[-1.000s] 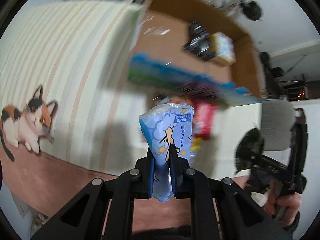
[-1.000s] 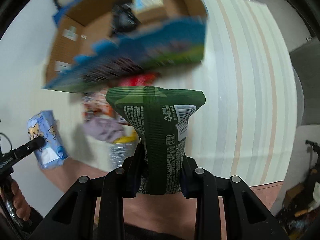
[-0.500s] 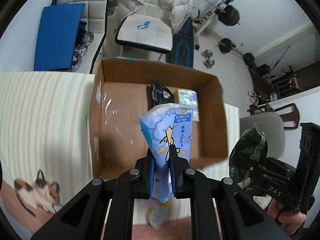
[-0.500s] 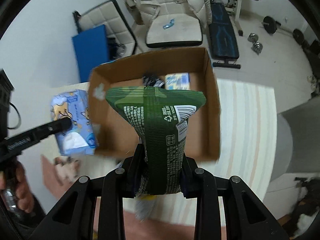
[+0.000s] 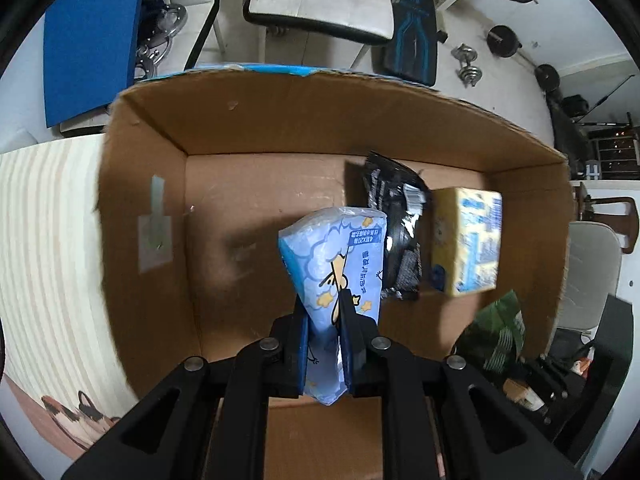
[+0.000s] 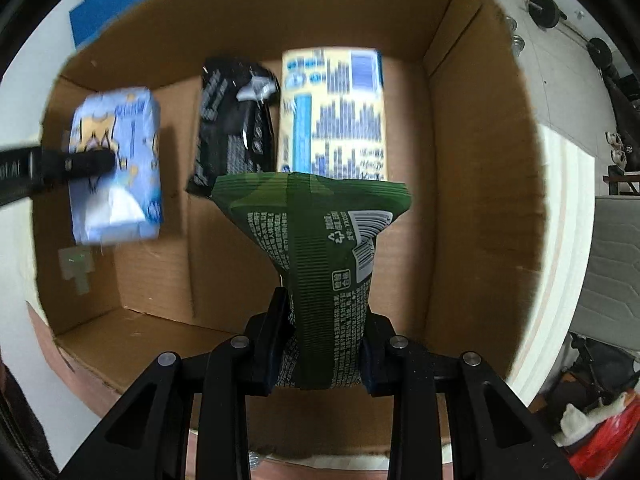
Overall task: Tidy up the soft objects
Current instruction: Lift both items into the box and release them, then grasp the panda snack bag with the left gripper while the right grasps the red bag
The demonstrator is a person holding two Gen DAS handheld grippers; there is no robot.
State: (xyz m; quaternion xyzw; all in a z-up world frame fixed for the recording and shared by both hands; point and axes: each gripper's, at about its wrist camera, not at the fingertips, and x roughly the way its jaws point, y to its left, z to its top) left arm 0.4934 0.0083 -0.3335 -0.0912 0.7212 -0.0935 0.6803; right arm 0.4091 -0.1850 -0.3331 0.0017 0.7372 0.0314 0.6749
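Where the fingers [image 5: 346,344] pinch it, the blue tissue pack [image 5: 340,256] creases.

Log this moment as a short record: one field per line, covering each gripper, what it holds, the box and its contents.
left gripper: shut on blue tissue pack, over the box
right gripper: shut on green packet, over the box
cardboard box: open top, on a striped cloth
inside box: black packet beside yellow tissue pack, both lying on the floor
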